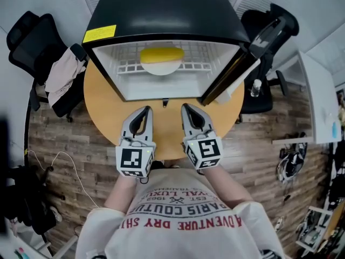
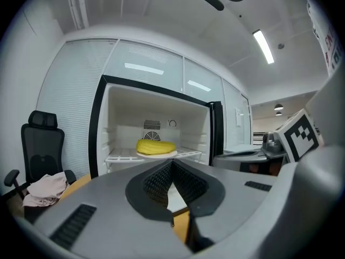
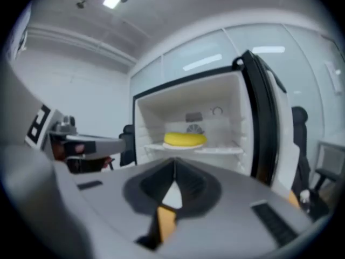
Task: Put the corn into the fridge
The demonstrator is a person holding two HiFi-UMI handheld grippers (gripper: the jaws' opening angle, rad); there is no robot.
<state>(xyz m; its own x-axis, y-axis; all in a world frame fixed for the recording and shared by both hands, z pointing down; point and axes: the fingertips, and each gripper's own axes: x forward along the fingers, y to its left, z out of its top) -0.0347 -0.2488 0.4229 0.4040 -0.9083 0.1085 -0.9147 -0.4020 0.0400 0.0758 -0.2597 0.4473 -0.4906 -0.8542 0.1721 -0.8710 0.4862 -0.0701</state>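
The yellow corn (image 1: 161, 54) lies on a white plate (image 1: 160, 68) on the wire shelf inside the open small fridge (image 1: 161, 4). It also shows in the left gripper view (image 2: 156, 145) and the right gripper view (image 3: 185, 138). The fridge door (image 1: 237, 69) stands swung out to the right. My left gripper (image 1: 146, 110) (image 2: 172, 162) and right gripper (image 1: 185, 107) (image 3: 174, 161) hover side by side over the table, just in front of the fridge opening. Both are shut and hold nothing.
The fridge stands on a round wooden table (image 1: 102, 107). A black office chair with a pale cloth (image 1: 64, 74) over it is at the left. Another chair (image 1: 269, 20), a bottle (image 1: 256, 88) and a white desk (image 1: 318, 101) are at the right.
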